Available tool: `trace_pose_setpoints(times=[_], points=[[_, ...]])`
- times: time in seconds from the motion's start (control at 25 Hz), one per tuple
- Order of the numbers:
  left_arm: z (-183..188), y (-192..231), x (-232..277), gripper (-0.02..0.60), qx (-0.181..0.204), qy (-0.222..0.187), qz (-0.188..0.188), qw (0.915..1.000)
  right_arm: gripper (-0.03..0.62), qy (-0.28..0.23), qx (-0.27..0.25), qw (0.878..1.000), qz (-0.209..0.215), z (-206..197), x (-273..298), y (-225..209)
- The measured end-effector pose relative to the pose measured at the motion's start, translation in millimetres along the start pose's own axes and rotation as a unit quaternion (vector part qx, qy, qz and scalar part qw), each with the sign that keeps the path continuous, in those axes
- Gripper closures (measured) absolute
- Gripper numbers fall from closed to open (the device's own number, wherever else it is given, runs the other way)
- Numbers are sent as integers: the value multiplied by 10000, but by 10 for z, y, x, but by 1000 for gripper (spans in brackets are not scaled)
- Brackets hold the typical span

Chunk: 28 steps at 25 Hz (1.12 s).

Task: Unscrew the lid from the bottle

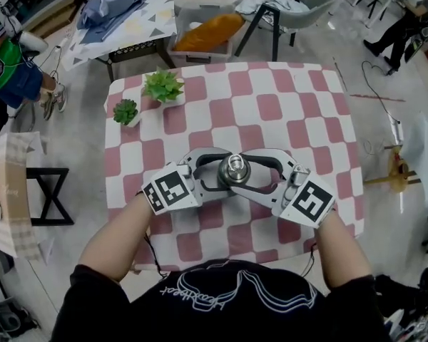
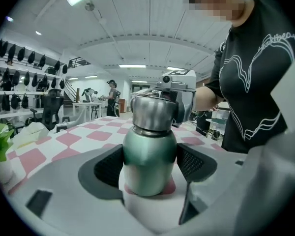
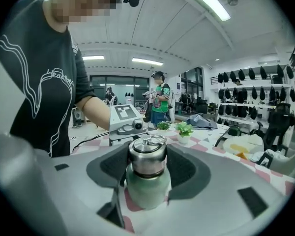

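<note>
A green bottle [image 2: 148, 161] with a steel lid [image 3: 147, 156] stands upright near the front middle of the pink-checked table [image 1: 307, 120]. My left gripper [image 1: 221, 171] comes in from the left. It is shut on the green body, with a dark pad [image 2: 110, 166] pressed on each side. My right gripper [image 1: 251, 173] reaches in from the right and higher up, its pads closed round the lid [image 1: 234, 169]. In the right gripper view the left gripper's marker cube [image 3: 124, 116] shows just behind the bottle.
Two small potted plants [image 1: 162, 85] [image 1: 125, 111] stand at the table's far left corner. Beyond the table are a clear bin [image 1: 207, 30] holding something orange, a chair [image 1: 282, 9] and a cloth-covered table. A folding stand [image 1: 50, 194] sits left of the table.
</note>
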State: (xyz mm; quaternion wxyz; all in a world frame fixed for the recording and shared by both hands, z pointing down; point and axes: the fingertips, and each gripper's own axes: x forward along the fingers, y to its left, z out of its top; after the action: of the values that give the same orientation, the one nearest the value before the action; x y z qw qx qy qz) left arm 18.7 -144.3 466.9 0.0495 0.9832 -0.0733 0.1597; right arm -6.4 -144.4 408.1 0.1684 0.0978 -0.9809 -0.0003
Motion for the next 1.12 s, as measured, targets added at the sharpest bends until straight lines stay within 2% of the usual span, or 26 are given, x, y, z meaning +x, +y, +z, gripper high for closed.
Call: trace_pose_setpoints(times=[0.16, 0.28, 0.48, 0.56, 0.68, 0.8, 0.92, 1.12], points=[[2, -6, -11, 238, 92, 22, -351, 9993, 347, 86, -163, 9989, 436, -14, 8, 12], [7, -7, -19, 236, 99, 1, -445, 9990, 347, 150, -233, 9977, 622, -20, 12, 15], [4, 9, -18, 238, 48, -12, -263, 9996, 331, 282, -204, 9983, 461, -66, 11, -2], [3, 9, -18, 238, -8, -35, -98, 9999, 276, 176, -159, 9995, 206, -67, -14, -16], [1, 0, -24, 238, -146, -60, 284, 9995, 269, -205, 92, 9994, -277, 1, -106, -38], [-11, 4, -33, 238, -320, 14, 760, 9966, 269, -292, 179, 9972, -668, 23, -178, -19], [-19, 2, -38, 238, -546, 120, 1281, 9902, 269, -323, 324, 9938, -1011, 32, -217, 12], [-50, -13, -48, 238, -921, 180, 2098, 9732, 276, -328, 544, 9876, -1439, 10, -190, 55]])
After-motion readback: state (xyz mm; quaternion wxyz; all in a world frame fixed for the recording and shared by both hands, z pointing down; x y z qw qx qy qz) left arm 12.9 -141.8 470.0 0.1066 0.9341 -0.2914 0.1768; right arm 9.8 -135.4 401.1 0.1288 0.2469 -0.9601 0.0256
